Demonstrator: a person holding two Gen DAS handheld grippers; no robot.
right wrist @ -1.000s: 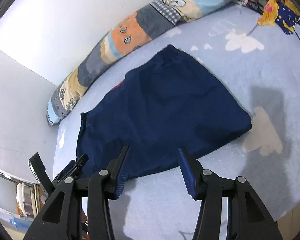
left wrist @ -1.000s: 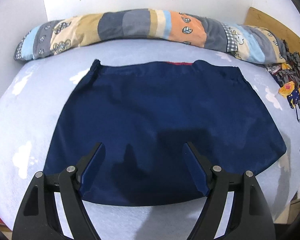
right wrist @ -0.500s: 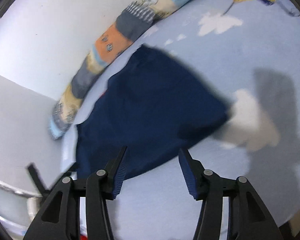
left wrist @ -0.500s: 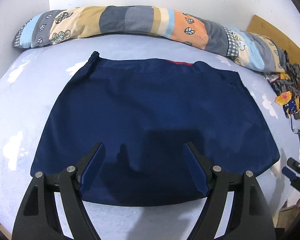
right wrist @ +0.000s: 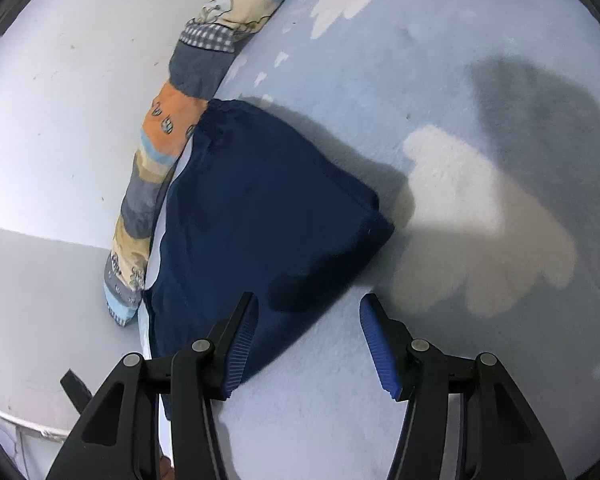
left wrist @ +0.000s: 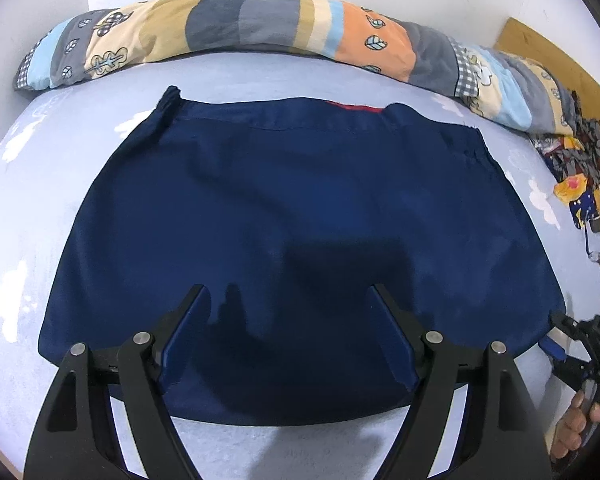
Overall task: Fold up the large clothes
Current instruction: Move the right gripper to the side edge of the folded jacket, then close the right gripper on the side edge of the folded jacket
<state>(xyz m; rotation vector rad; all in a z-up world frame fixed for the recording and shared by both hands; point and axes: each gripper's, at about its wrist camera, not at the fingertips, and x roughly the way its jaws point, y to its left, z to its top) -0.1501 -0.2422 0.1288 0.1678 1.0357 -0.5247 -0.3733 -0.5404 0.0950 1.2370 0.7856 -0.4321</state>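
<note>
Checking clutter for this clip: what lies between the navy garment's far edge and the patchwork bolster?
Only bare light-blue sheet. In the left wrist view a clear strip separates the navy garment from the patchwork bolster; nothing rests on it.

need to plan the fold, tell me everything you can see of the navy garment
The navy garment is smooth dark-blue cloth, lying flat on the pale blue sheet. Its gathered elastic band faces the patchwork bolster, with a red strip showing inside; it widens towards the near hem. Both hand-held grippers hover open over that hem, the right at its corner; neither grips it.
</note>
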